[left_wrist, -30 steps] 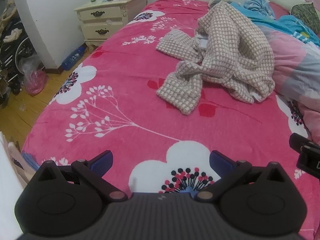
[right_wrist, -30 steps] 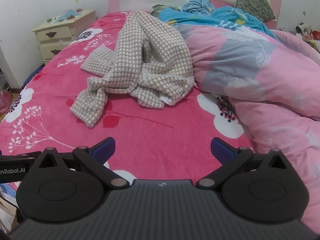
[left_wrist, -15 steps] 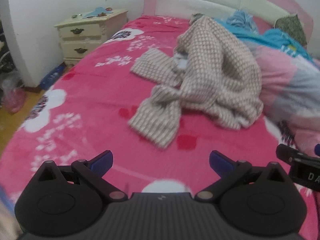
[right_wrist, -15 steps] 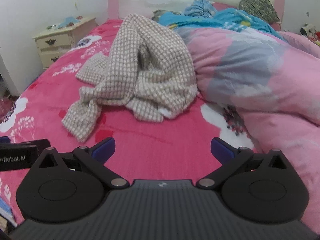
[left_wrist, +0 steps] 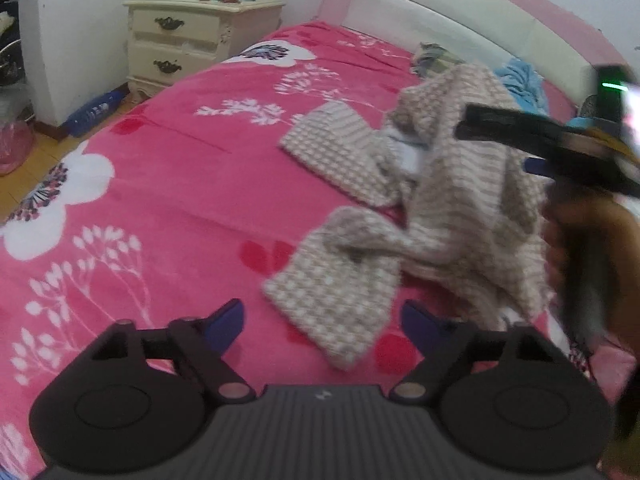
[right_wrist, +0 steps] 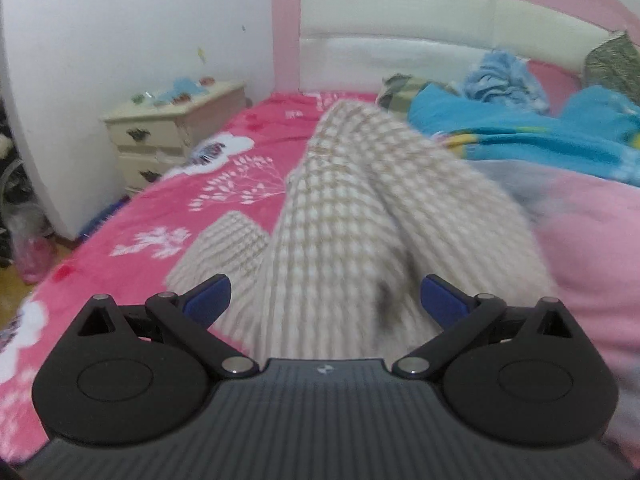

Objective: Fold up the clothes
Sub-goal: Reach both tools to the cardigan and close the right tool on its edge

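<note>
Left wrist view: the left gripper [left_wrist: 322, 320] is closing its fingers partway, nothing pinched yet; the checkered garment [left_wrist: 436, 216], crumpled on the pink bedspread [left_wrist: 160, 184], is now much nearer, its sleeve end lying between the tips. The right gripper [left_wrist: 560, 148] is now entering over the garment.

Right wrist view: the right gripper [right_wrist: 324, 300] is standing wide open, gripping nothing; the garment [right_wrist: 352, 232], farther off earlier, is now filling the gap between its fingers.

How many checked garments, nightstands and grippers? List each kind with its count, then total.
Checked garment: 1
Nightstand: 1
Grippers: 2 (left gripper, jaws closing, garment between them, not pinched; right gripper, open)
Total: 4
</note>
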{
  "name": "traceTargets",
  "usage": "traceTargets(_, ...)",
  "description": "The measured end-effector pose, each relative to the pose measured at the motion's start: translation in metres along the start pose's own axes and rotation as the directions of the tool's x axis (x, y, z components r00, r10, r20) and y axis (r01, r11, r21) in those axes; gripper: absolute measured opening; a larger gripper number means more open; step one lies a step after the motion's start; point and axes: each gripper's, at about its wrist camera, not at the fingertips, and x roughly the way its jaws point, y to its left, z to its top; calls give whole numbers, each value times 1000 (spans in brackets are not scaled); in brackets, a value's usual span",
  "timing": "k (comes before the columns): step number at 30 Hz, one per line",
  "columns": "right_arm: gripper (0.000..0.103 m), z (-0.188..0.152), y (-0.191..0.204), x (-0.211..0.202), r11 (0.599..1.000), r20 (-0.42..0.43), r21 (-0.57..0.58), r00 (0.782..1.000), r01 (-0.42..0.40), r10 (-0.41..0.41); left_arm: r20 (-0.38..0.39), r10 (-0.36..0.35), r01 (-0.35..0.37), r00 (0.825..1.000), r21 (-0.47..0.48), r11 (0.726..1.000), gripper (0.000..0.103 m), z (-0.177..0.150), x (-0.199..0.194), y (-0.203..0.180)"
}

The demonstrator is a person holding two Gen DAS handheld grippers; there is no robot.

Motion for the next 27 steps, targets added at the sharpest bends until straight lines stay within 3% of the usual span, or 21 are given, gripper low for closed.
traceTargets(2,94,6,12,47,997,-97,-36,993,66,-69,-5,19,-19,1000,6,1000,61,8,0,11)
traceTargets(4,49,4,10,68,997,-181,-26,981,73,-76,3,40,-40,999,-1,999,59,16,-2,22)
traceTargets(5,21,2,6,72,998,-212,-4,976,60,-60,11,44,-44,999,-8,999,59,21,-3,26)
traceTargets(7,16,0,-13,48,994,-166,110,986,12,7,28,43,-42,999,-28,999,59,30,-4,33)
traceTargets(14,13,-19,-96,-71,960,-18,275,998,-50,57,50,-67,68,997,-23,997,59,62,18,14)
traceTargets(20,13,-58,-175,-174,896,43,435,996,-86,75,-5,-185,184,983,141,973,66,64,46,-55)
traceTargets(25,13,-93,-222,-244,875,19,485,1000,1,-12,-42,-172,176,984,317,932,74,40,69,-112)
traceTargets(27,13,-111,-239,-269,871,-15,489,999,53,-52,-78,-173,190,982,340,921,75,28,78,-128)
